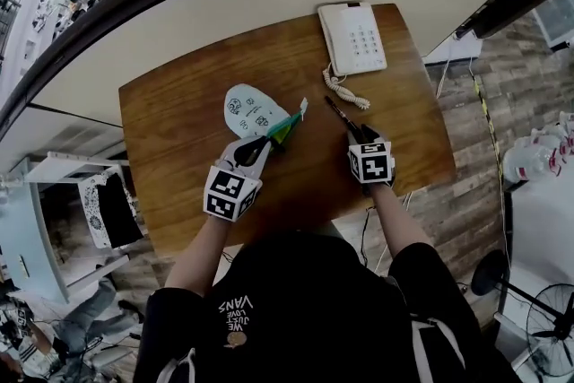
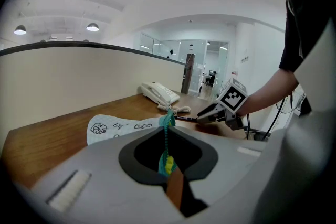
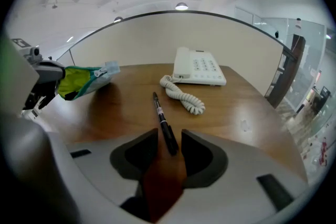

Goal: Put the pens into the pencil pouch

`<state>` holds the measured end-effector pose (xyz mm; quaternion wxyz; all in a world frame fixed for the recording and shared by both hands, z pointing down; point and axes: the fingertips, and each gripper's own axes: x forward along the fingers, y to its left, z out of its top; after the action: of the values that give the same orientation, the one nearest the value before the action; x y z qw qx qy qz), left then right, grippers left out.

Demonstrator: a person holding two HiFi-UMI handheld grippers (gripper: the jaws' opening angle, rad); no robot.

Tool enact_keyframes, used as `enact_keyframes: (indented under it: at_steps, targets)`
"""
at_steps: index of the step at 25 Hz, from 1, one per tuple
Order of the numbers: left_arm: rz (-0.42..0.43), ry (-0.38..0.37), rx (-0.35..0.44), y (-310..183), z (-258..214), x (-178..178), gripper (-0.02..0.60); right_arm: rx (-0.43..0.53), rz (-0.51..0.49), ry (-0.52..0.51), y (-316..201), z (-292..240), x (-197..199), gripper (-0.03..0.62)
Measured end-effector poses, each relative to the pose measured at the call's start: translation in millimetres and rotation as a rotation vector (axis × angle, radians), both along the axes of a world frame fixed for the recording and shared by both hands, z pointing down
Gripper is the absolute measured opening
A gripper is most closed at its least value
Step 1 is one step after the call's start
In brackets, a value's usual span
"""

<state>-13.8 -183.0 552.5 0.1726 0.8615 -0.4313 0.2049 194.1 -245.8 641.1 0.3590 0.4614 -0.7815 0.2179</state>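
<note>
Pen (image 3: pixel 163 124): flat on table (image 1: pixel 179 130), long axis running straight away from right gripper (image 3: pixel 169 145), near end between its jaws.
Right gripper: jaws apart, not yet pinching; tilted down, the nearer hand.
Left gripper (image 2: pixel 167 157): narrow, clamped on zip edge of pouch (image 1: pixel 249 109).
Pouch: left of pen, mouth end lifted.

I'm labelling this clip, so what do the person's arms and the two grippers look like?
The left gripper and right gripper have pale grey bodies and dark jaws; each carries a cube of black-and-white square markers. The person wears a black short-sleeved T-shirt.
</note>
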Motion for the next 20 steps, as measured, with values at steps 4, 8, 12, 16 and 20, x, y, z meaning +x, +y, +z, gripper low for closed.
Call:
enact_keyframes:
  at_steps: [4,8,12,16,20]
  targets:
    - [-0.023,0.009,-0.001,-1.1,0.0,-1.0,0.031,-0.016,-0.026,0.011,1.0,5.7,-1.4,0.107]
    - [-0.044,0.02,0.0,-4.4,-0.5,-4.0,0.031,-0.011,-0.046,0.014,1.0,6.6,-3.5,0.085]
    - [-0.045,0.025,0.003,-5.4,-1.5,-4.0,0.031,-0.009,-0.046,0.025,2.7,6.0,-4.0,0.069]
    - [-0.035,0.027,0.0,-5.6,-1.4,-4.9,0.031,-0.003,-0.037,0.022,7.6,2.2,-6.0,0.068]
    - [-0.02,0.031,-0.002,-6.6,-1.8,-5.3,0.031,0.012,-0.026,-0.004,15.6,-8.4,-11.3,0.067]
